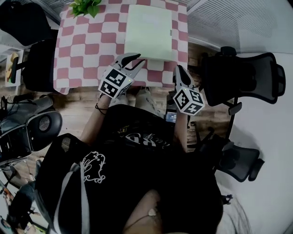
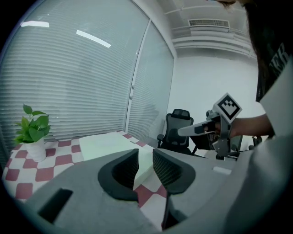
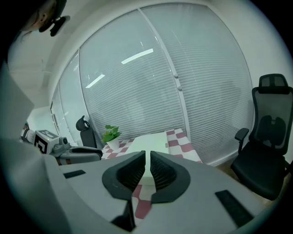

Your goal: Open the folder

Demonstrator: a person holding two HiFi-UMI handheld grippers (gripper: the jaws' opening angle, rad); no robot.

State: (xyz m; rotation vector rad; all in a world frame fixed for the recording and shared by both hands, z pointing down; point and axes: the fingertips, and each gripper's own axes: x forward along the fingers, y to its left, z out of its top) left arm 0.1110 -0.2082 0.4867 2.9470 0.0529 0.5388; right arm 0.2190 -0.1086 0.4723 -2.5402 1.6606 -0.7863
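**Item: pale green folder, closed, on checked counter; two tongs at its near edge**

- Folder [image 1: 149, 32]: lies flat and shut on the red-and-white checked counter [image 1: 73, 50], toward the far right part of it. A potted plant [image 1: 86, 6] stands at the far edge, to the folder's left.
- Left tongs [image 1: 134, 61]: spread by a narrow gap, pinching nothing. In the head view the tips sit at the folder's near left corner. In the left gripper view that corner shows through the gap, just beyond the jaws. Contact cannot be told.
- Right tongs [image 1: 181, 72]: jaws nearly together with a slim gap between them, nothing in it. They hang off the counter's near edge, short of the folder's near right corner and apart from it.
- Surroundings: black office chair [image 1: 247, 77] to the right of the counter.
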